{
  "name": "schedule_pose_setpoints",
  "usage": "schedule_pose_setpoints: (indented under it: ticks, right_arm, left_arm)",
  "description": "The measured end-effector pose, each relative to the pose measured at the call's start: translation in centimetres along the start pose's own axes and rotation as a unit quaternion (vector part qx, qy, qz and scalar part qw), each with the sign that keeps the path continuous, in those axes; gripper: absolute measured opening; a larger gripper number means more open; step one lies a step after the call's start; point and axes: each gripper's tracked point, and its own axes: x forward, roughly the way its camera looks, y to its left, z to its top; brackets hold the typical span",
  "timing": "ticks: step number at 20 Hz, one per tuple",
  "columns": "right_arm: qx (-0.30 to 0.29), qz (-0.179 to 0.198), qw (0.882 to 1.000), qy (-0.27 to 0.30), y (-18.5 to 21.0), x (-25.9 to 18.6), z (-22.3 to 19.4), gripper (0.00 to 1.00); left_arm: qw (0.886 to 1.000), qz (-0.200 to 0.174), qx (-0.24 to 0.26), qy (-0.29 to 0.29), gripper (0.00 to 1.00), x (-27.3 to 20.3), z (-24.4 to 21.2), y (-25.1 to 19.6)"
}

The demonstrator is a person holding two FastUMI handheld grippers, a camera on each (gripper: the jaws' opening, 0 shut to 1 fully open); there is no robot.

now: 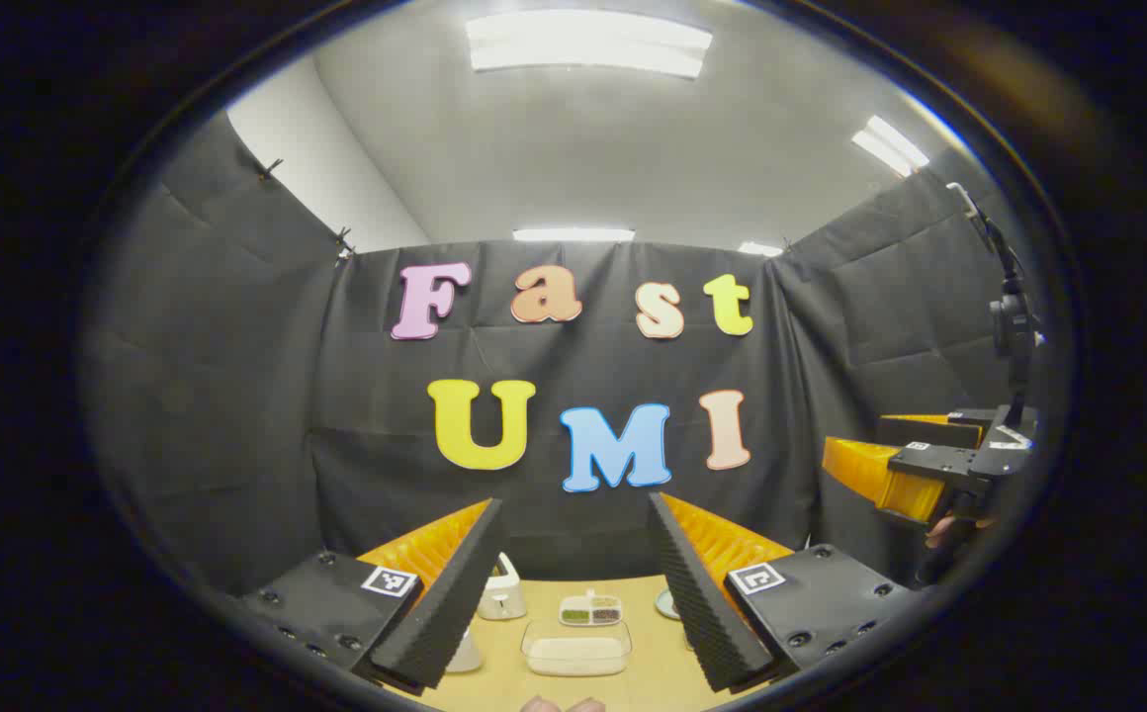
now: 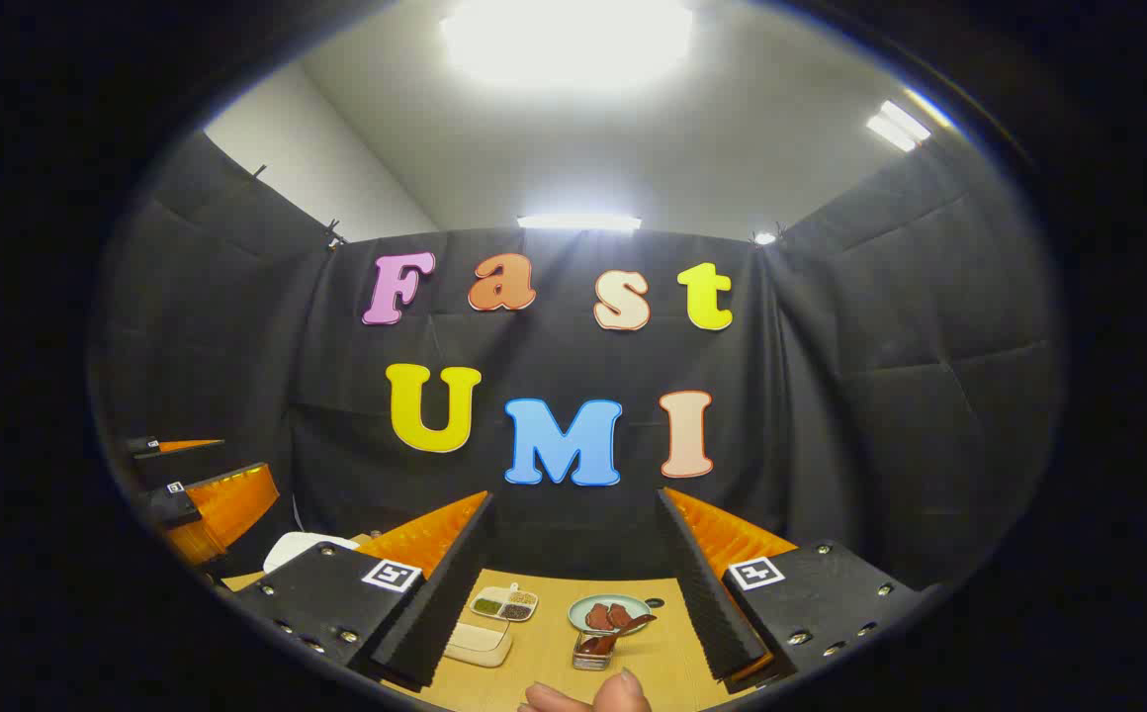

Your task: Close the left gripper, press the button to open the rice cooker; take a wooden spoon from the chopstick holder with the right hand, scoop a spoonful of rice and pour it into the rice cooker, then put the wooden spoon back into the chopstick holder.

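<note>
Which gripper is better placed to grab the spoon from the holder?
Right. The spoon in its holder lies just ahead between the fingers of the open right gripper; the left gripper hangs far off to the side.

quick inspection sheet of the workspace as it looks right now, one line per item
surface: wooden table, bare between items.
job's things: white rice cooker at the back left; clear rice tray in the middle; spoon and holder not made out.
clutter: divided seed dish; green plate with brown pieces; small clear box.
grippers: left gripper open, above the table; right gripper open, holding nothing.
cables: nothing seen.
surroundings: black cloth wall, ceiling lights.
</note>
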Motion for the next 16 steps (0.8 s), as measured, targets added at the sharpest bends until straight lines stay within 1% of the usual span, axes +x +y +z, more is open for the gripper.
schedule_pose_setpoints:
  ticks: [2,3,4,8,12,16]
  right_arm:
    - [0.006,-0.002,1.000,-0.001,-0.3,-0.1,0.1,0.97]
    - [0.007,-0.003,1.000,0.000,-0.4,-0.1,0.1,0.97]
    - [0.009,-0.004,1.000,0.000,-0.4,-0.1,0.1,0.97]
    - [0.011,-0.001,1.000,0.004,-0.3,0.2,-0.2,0.97]
    - [0.012,0.004,1.000,0.000,0.4,0.5,0.2,0.97]
    - [0.008,0.013,1.000,-0.008,1.2,0.5,0.7,0.97]
  left_arm:
    - [1.000,0.000,0.006,0.005,0.98,-0.1,-0.5,-0.1]
    - [1.000,0.000,0.005,0.005,0.97,-0.1,-0.5,0.0]
    - [1.000,0.001,0.001,0.006,0.99,0.0,-0.5,-0.2]
    - [1.000,0.003,-0.002,0.010,0.98,0.0,-0.9,0.1]
    - [1.000,0.010,0.005,0.006,0.98,0.2,-0.8,0.9]
    - [1.000,0.018,0.000,0.010,0.99,-0.2,-1.3,1.7]
